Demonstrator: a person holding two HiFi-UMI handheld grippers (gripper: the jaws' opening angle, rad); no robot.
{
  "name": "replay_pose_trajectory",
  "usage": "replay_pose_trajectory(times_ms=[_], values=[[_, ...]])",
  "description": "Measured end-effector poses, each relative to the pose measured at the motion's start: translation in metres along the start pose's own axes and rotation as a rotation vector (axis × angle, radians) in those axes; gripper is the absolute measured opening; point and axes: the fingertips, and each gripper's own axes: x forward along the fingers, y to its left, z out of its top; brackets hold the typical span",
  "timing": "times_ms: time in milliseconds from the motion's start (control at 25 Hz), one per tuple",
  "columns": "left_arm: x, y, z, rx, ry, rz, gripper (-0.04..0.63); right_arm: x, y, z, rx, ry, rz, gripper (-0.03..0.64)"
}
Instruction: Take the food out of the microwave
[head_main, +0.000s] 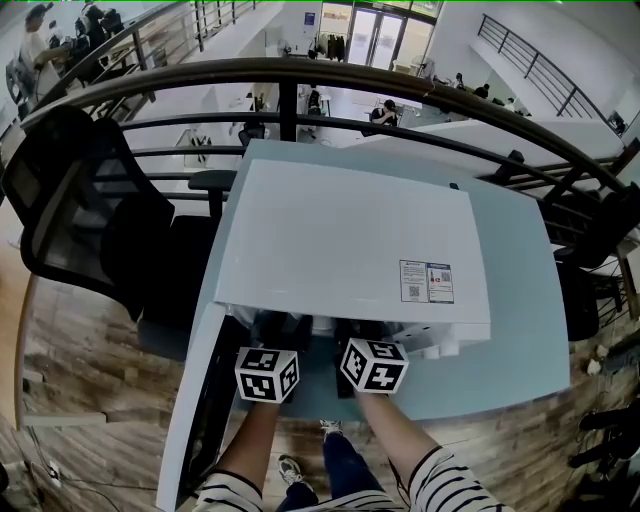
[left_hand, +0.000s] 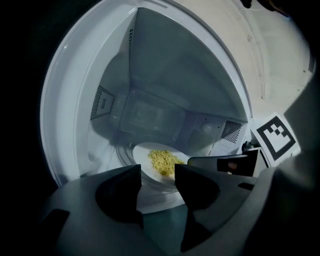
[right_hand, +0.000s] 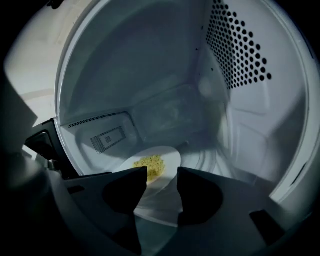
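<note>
Food lies on a plate on the cavity floor of the microwave. Left gripper and right gripper face the plate — jaws apart, gripping nothing.

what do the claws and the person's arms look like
The left claw and right claw each have two dark grey, blunt wedge-shaped jaws. Each carries a white cube with black square markers. The sleeves are black-and-white striped.
</note>
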Motion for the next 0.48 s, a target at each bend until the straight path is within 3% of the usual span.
replay_pose_trajectory(times_ms=[480], values=[[-0.016, -0.012, -0.002, -0.015, -0.005, -0.021, 0.192, -0.021, 0.002, -0.005, 0.084, -0.027, 0.032, 0.195]])
